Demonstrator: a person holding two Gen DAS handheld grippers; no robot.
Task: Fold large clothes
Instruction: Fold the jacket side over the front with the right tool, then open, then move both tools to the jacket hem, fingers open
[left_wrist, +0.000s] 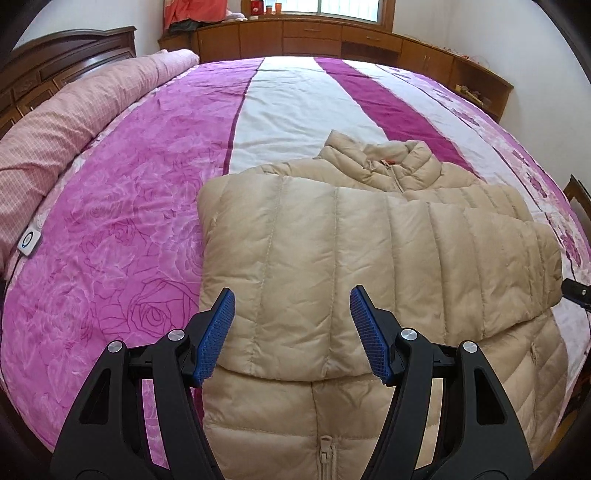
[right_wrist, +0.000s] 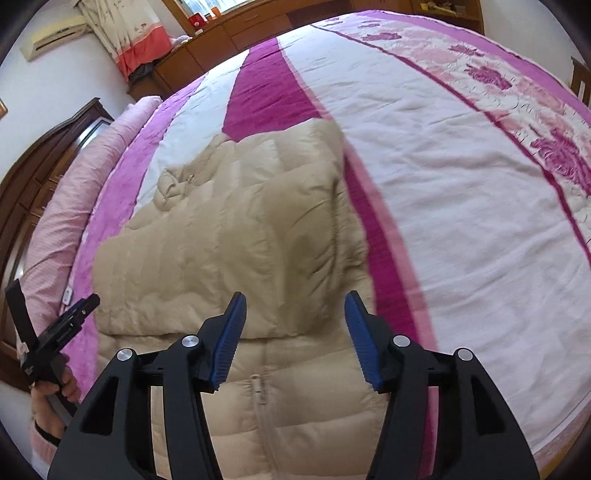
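Left wrist view
Jacket: a beige quilted puffer jacket (left_wrist: 369, 251) is laid on the bed, sleeves folded across the chest, collar at 12 o'clock, zipper at 6 o'clock.
Left gripper (left_wrist: 291, 306): black arms with ribbed blue pads are held apart above the jacket; nothing is gripped.
Surface: a bedspread (left_wrist: 147, 155) in pink rose print with white and magenta stripes.
Room: a pink checked rolled quilt (left_wrist: 74, 110) is seen at 10 o'clock, wooden cabinets (left_wrist: 295, 37) at 12 o'clock.

Right wrist view
Right gripper (right_wrist: 295, 310): jaws are spread over the blurred jacket (right_wrist: 229, 236); nothing is pinched.
Headboard (right_wrist: 44, 162): dark carved wood at 9 o'clock.
Hand (right_wrist: 51, 398): seen at 8 o'clock, wrapped around a black handle.
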